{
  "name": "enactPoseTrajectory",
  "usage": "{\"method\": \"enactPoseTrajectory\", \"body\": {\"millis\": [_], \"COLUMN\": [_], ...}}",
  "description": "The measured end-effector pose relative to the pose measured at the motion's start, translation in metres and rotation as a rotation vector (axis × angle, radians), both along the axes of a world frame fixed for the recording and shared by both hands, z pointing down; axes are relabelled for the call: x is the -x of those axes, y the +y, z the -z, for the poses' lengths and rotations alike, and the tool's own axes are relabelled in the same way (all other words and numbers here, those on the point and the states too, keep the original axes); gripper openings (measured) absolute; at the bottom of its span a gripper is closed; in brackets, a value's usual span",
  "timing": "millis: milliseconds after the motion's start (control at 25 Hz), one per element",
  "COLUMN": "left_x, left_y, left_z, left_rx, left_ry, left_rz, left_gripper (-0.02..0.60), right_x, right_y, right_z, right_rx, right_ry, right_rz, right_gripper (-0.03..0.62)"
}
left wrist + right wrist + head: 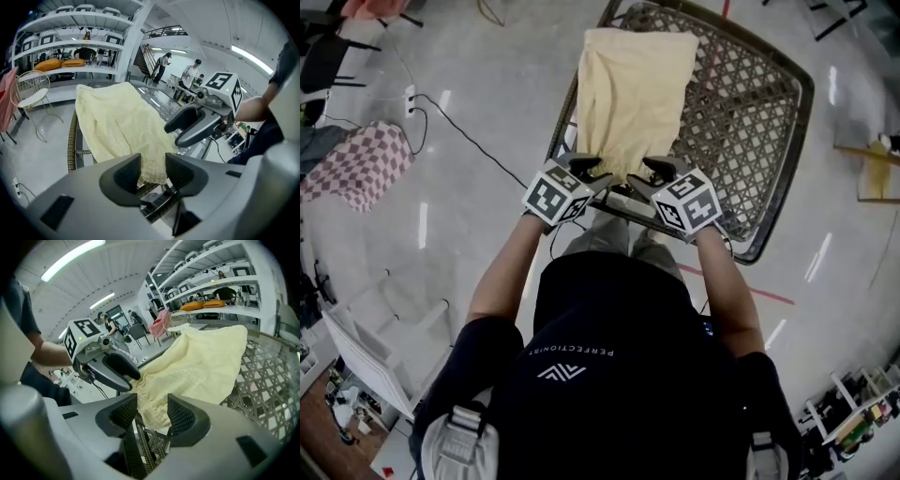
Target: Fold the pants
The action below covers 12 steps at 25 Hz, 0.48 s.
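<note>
On the lattice table (750,122), the pants (633,94) lie as a long folded strip along its left side, with the near hem at the near rim. Left gripper (602,178) and right gripper (645,176) sit side by side at that hem. Left jaws are apart with the hem between them, pads not pressing it. Right jaws are the same: apart, cloth edge between, no clamp. Checked cloth (361,164) is on the floor, well left.

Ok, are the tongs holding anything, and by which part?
Nothing is held. The left tongs and right tongs are open, with the near edge of the yellow pants lying loose between each pair of jaws.
</note>
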<state>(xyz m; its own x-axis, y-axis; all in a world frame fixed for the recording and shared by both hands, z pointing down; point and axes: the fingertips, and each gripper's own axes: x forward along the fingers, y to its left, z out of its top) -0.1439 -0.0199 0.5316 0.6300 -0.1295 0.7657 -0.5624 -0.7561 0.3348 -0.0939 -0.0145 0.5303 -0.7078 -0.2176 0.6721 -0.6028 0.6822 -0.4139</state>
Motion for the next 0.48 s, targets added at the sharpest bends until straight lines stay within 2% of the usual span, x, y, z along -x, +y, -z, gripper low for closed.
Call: {"method": "enactPoseTrajectory", "body": {"millis": [240,360,480], "left_x": [0.005,0.008,0.016], "left_y": [0.002,0.005,0.004], "left_z": [-0.007,-0.013,-0.021], "left_rx": [0.024,0.032,0.031], "left_ry": [-0.018,-0.027,-0.035], "left_rz": [-0.044,-0.073,-0.087], "left_gripper": [0.207,0.237,0.241], "right_x": [0.002,0.003,0.008], "right_y": [0.008,0.01,0.01], "right_z": [-0.016,-0.024,-0.03], "right_rx": [-0.008,-0.006,0.005], "right_ry": [0.097,0.13,0.145], "right_rz": [0.101,0.134,0.153], "right_gripper": [0.195,0.204,0.207]}}
